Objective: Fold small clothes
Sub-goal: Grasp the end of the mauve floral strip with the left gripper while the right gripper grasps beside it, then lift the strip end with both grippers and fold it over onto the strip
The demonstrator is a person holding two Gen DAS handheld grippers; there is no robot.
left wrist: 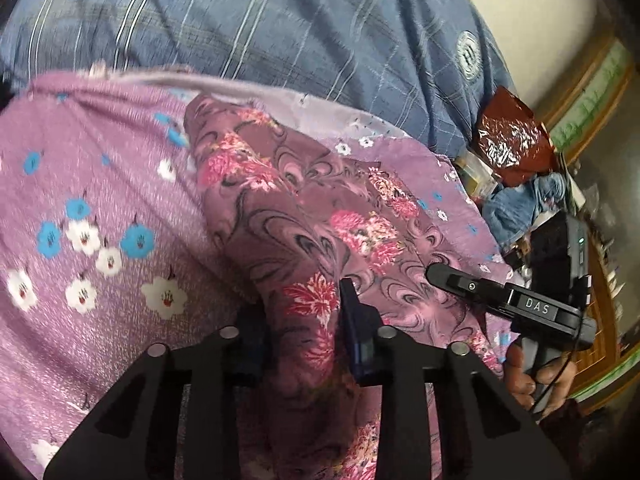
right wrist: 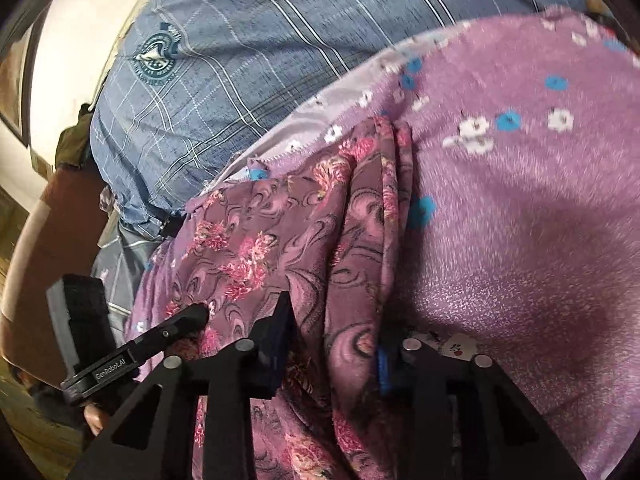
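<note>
Both grippers grip one mauve floral garment (left wrist: 304, 216) as it lies bunched on a purple flowered sheet (left wrist: 92, 208), the landmark here. Nearest the left camera, the left gripper (left wrist: 306, 328) has its jaws drawn in on a thick gather of the garment, which fills the gap between the two dark-blue fingers (left wrist: 354, 320). In the right camera the right gripper (right wrist: 332, 344) does the same, its jaws narrowed around a hanging fold of that cloth (right wrist: 320, 240), one blue pad (right wrist: 276, 344) pressed against it and the other mostly hidden behind the fabric. Each tool shows in the other's view, just beside the gathered edge and over the sheet's near side: the right one (left wrist: 472, 288) in the left camera, the left one (right wrist: 176, 324) in the right camera.

The garment runs from the grippers toward the sheet's far edge in a ridged, crumpled strip with no flat panel visible. Judged from that, folding looks barely begun or midway: the cloth is gathered and held at one end, but no clean crease or stacked layers show. Spreading, aligning edges and laying the halves over each other appear left to do.

Beyond the sheet's far edge stands the person in a blue checked shirt (left wrist: 280, 28). To one side of the sheet, past the right tool, lie a red foil packet (left wrist: 512, 140) and clutter.
</note>
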